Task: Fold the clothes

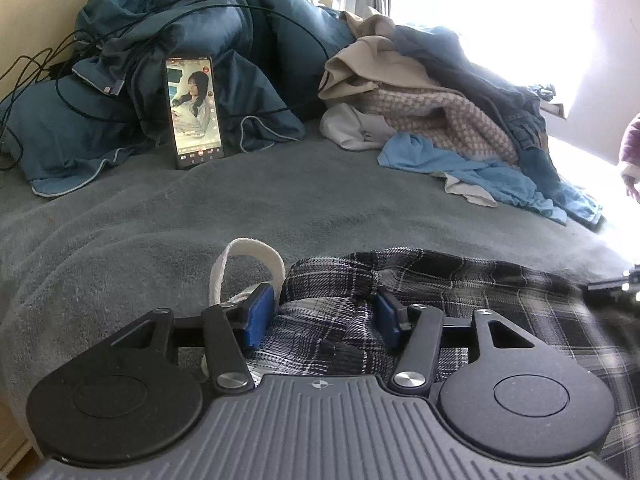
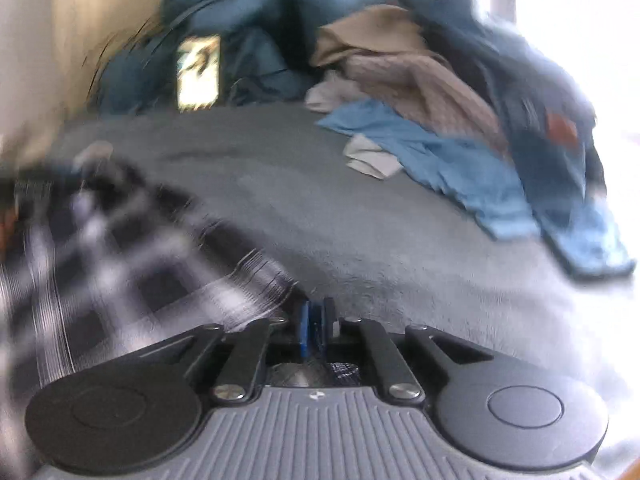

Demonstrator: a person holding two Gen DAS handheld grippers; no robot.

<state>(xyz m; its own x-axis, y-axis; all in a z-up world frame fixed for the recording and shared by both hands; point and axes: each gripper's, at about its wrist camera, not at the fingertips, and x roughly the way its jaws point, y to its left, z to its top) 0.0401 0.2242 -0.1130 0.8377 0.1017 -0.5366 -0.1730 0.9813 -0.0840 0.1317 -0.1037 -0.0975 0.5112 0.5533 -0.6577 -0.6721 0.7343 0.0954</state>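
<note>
A black-and-white plaid garment lies across the near side of the grey bed cover. My left gripper holds a bunched part of it, the blue pads set apart with the cloth filling the gap. A white cord loop stands up beside the left finger. In the blurred right wrist view the plaid garment stretches off to the left. My right gripper has its pads almost together, and a thin edge of the cloth appears pinched between them.
A pile of unfolded clothes, beige, pink-checked, light blue and denim, lies at the back right. A lit phone leans on a rumpled blue duvet with black cables over it. A person's purple sleeve shows at the right edge.
</note>
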